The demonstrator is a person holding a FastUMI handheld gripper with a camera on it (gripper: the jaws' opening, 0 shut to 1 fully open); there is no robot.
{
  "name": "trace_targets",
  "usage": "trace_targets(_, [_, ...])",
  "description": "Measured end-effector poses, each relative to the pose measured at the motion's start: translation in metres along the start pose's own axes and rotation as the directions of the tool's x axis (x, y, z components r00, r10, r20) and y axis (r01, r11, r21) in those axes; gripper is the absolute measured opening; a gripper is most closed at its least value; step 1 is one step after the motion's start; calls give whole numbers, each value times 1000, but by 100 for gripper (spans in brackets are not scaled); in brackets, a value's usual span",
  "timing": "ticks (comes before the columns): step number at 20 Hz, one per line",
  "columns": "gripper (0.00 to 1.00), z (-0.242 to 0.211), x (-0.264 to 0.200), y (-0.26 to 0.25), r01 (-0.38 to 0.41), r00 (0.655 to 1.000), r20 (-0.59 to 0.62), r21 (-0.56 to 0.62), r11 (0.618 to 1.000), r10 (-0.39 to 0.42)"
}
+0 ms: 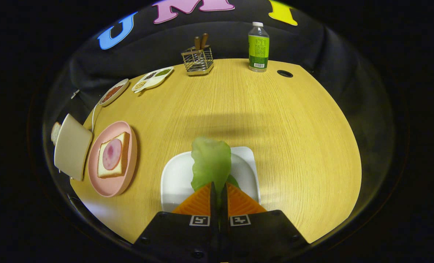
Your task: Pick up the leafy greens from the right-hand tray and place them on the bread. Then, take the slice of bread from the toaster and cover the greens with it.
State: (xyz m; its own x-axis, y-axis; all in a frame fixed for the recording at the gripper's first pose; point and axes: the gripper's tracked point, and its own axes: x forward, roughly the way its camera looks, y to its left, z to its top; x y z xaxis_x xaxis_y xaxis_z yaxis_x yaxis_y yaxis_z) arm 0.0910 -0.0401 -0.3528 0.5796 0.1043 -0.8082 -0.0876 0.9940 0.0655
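My gripper is pinched down narrow, both fingers pressing on the leafy greens, and the pale green leaf stands up between the fingertips and fans out just ahead of them. It hangs over the white tray, which sits near the bench's near edge, right under my fingers; a darker green scrap shows on the tray just beside the right finger. Over toward the bench's left edge there's the pink plate, and on it the bread with a round slice of ham on top, well apart from the leaf I'm holding. Just beyond the plate, hanging at the very left edge of the bench, is the beige toaster, and a slice of bread pokes out of its far side. Along the far left edge I can see an oval dish of something reddish and, next to it, a divided dish with small heaps of different colours. At the far edge stands a wire caddy with wooden handles sticking up, and further right a bottle with a green label, upright, with a dark round hole in the bench just beside it. A soft shadow lies across the wood beyond the tray.
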Motion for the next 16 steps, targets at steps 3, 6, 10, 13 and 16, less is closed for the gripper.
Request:
trace_targets(3, [5, 13, -19, 10, 2, 999, 46, 0, 1000, -2])
trace_targets(6, [5, 27, -43, 25, -16, 996, 92, 27, 1000, 14])
trace_targets(10, [5, 48, -73, 54, -36, 989, 148, 33, 999, 31])
trace_targets(13, [5, 63, -93, 81, -60, 980, 190, 0, 998, 59])
trace_targets(16, [5, 74, -105, 110, -86, 972, 217, -39, 996, 92])
